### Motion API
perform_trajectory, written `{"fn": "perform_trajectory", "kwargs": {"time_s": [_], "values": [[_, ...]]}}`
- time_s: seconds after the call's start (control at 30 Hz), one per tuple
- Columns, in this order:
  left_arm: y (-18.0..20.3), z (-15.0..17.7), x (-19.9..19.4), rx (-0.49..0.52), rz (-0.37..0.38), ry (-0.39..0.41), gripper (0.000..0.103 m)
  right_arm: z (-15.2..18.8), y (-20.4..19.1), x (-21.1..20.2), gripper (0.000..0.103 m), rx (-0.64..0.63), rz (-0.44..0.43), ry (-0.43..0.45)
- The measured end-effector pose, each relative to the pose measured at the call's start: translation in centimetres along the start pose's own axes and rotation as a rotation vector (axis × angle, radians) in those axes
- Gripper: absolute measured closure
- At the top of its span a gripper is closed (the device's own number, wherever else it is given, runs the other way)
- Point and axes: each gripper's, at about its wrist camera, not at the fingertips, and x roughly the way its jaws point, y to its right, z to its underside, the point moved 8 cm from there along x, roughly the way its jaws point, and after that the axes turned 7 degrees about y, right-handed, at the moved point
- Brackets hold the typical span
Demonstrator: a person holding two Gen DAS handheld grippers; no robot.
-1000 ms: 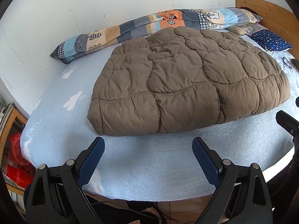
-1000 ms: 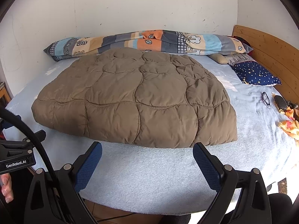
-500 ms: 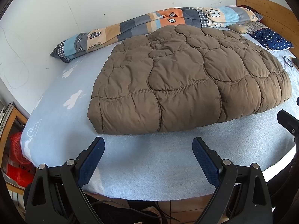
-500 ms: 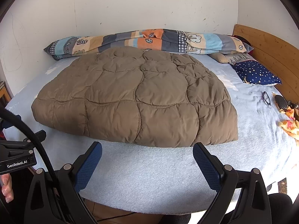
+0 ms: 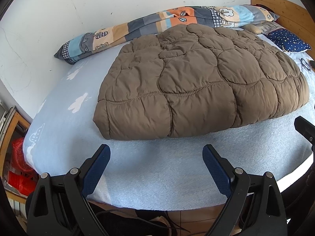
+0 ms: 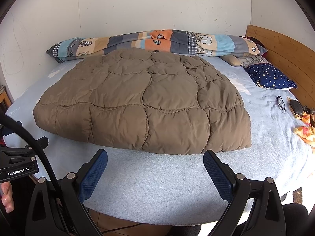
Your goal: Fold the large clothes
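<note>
A home bedroom: bed [image 6: 177,186] with wooden headboard [image 6: 283,53], pillow [image 6: 270,76], patchwork quilt [image 6: 157,43]

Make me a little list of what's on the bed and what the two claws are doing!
big thing: brown puffy coat, lying flat on the bed
behind it: patchwork blanket roll by the wall
right side: starry blue pillow, glasses
left claw: open, holding nothing, near the coat's edge
right claw: open, holding nothing, near the coat's edge
</note>
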Motion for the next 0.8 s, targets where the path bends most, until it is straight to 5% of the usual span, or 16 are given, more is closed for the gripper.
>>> {"fn": "perform_trajectory", "kwargs": {"time_s": [0.8], "values": [[0.23,0.10,-0.05,0.008,0.007,-0.005,0.009,0.10,0.03,0.20,0.003,-0.004,0.004,-0.007]]}}
